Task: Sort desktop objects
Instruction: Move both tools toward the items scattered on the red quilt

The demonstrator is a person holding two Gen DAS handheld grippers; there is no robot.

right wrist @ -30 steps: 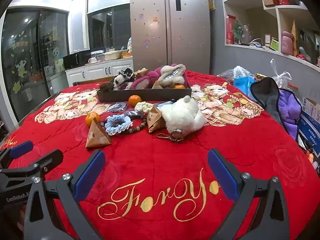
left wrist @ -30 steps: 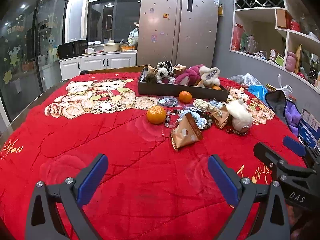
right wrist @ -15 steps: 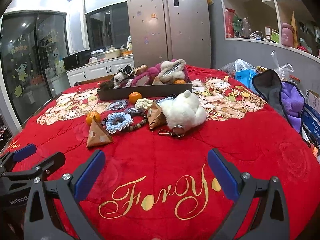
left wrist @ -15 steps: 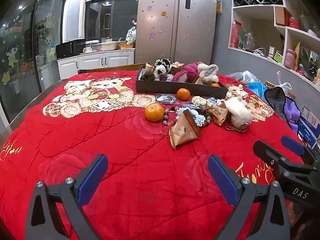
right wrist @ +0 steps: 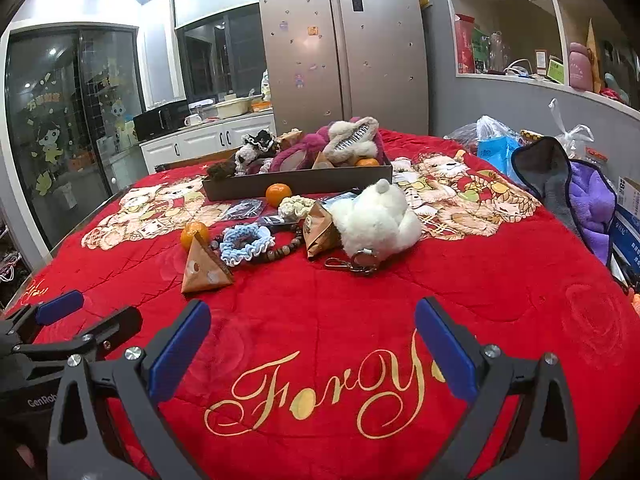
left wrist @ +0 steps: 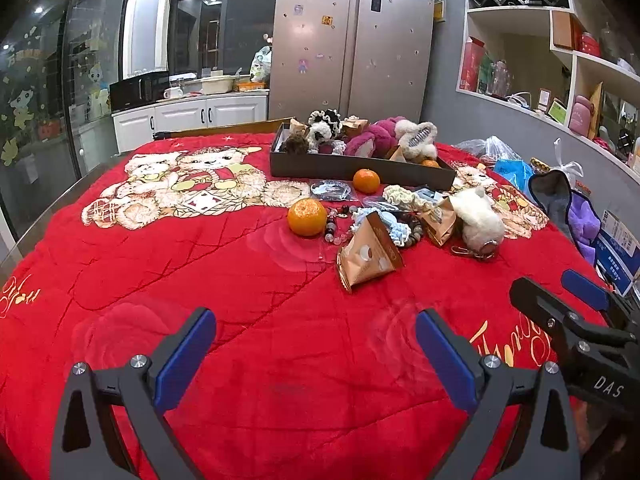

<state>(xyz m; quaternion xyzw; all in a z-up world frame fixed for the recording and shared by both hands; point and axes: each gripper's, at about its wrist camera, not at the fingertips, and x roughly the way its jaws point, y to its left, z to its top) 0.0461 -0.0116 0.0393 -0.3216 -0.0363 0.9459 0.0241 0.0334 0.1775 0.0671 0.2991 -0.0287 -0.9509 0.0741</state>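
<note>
Both grippers empty, jaws spread, short of the clutter
Risk: white plush [right wrist: 374, 218] touches snack pouch [right wrist: 320, 232]; careless grasp drags both

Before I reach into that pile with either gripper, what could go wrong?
Three risks, judged from how things lie:
1. The oranges lie loose on the soft red blanket; a nudge could roll them.
2. The bead bracelet lies against the blue scrunchie, so lifting one may drag the other.
3. The white plush toy leans on a snack packet; its keyring could snag.
</note>
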